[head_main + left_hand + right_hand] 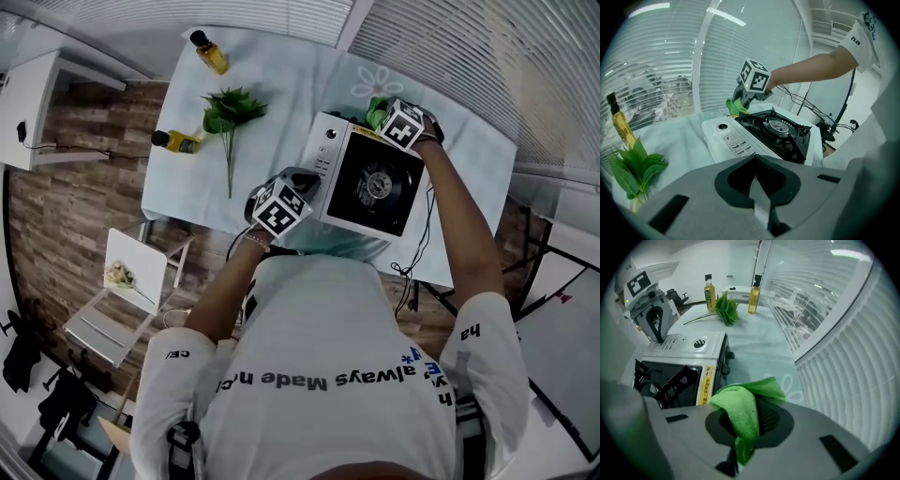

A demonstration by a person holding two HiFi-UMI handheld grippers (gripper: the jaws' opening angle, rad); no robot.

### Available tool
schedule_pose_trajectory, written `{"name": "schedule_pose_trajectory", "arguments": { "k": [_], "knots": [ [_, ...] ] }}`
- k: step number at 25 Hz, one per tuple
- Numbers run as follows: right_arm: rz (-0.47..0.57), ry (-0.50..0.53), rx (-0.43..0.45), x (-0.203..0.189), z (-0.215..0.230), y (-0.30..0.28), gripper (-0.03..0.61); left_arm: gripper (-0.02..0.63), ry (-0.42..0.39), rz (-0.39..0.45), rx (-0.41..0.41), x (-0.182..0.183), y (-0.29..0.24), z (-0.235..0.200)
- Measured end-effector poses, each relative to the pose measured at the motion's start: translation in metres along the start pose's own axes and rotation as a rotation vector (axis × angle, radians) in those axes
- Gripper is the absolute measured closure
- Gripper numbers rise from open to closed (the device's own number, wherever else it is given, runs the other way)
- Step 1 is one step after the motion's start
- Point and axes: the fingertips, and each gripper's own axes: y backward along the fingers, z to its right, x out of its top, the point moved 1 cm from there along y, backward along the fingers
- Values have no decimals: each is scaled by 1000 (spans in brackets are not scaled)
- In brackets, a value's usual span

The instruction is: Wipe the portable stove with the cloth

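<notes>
The portable stove (366, 180) is white with a black top and burner, and stands on the pale tablecloth (272, 103). My right gripper (382, 114) hangs over the stove's far corner, shut on a green cloth (740, 411) that bunches out of its jaws. The left gripper view shows that cloth (736, 107) just off the stove's (740, 140) far edge. My left gripper (307, 184) is at the stove's left end by the control panel (677, 343), jaws shut with nothing between them. I cannot tell whether it touches the stove.
Two oil bottles (209, 52) (178, 142) and a green plant sprig (228, 117) lie on the table's left part. A black cable (420, 244) trails off the right front edge. A white chair (120, 295) stands on the floor to the left. Window blinds run along the far side.
</notes>
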Motion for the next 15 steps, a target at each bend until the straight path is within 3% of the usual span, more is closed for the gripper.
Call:
{"name": "schedule_pose_trajectory", "arguments": {
  "k": [3, 6, 10, 15],
  "knots": [
    [73, 43, -99, 32, 9, 18, 555, 601, -3, 0, 4, -3, 9, 6],
    [154, 93, -146, 78, 7, 27, 555, 601, 13, 5, 5, -12, 18, 10],
    [192, 168, -137, 127, -7, 19, 555, 601, 29, 0, -14, -25, 22, 19],
    [147, 309, -104, 166, -32, -7, 555, 601, 42, 16, -26, -31, 25, 28]
  ]
}}
